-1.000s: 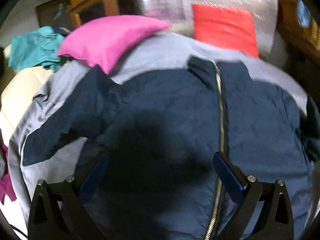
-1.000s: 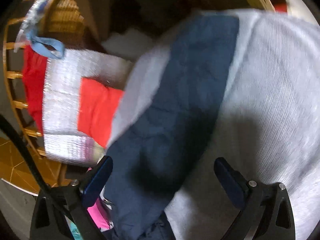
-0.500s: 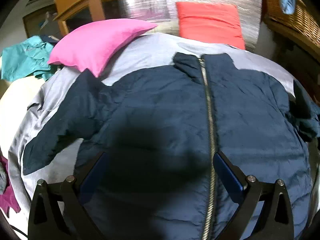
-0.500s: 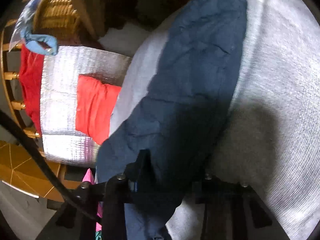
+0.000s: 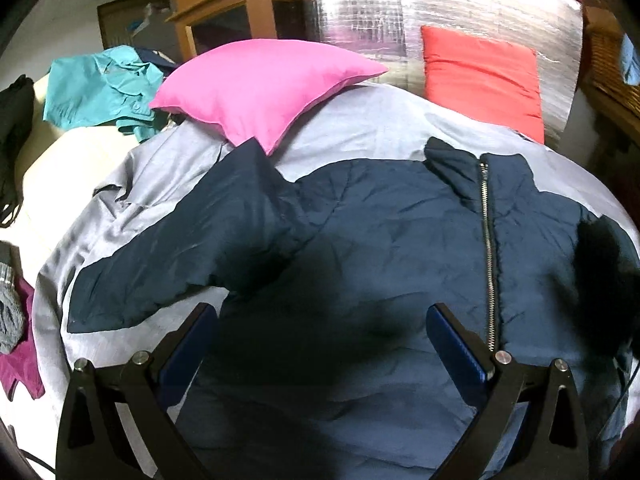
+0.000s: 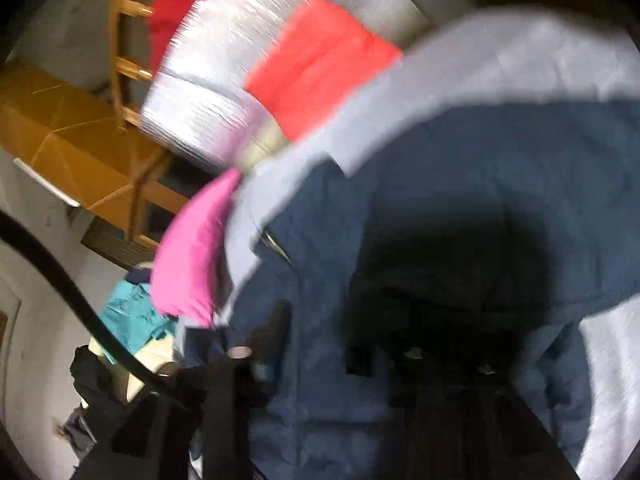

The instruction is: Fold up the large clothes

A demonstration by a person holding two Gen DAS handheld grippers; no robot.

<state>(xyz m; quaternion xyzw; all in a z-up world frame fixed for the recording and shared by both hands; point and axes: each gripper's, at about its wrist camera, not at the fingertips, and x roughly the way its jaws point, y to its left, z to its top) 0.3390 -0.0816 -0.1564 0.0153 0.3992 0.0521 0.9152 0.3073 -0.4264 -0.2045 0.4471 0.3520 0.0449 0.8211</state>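
A navy zip-up jacket [image 5: 380,240] lies front up on a grey sheet [image 5: 360,120], its zipper [image 5: 488,248] running toward the collar. Its left sleeve [image 5: 160,272] is spread out to the side. My left gripper [image 5: 320,340] hovers open over the jacket's lower front with nothing between its fingers. The right wrist view is blurred by motion. In it, my right gripper [image 6: 320,352] sits low over the jacket [image 6: 480,180]. Its jaws are opening, and bunched navy sleeve fabric is still between them and draped over the fingers.
A pink pillow [image 5: 260,84] lies on the sheet's far left, touching the sleeve's shoulder. A red pillow [image 5: 480,76] leans on a silver quilted mat [image 5: 440,12] behind. Teal clothing [image 5: 100,88] and other garments are piled at the left. Wooden furniture stands at the back.
My right gripper closed on the jacket's right sleeve, then swung it fast across toward the jacket's body, rolling as it went. My left gripper drifted slightly and stayed open.
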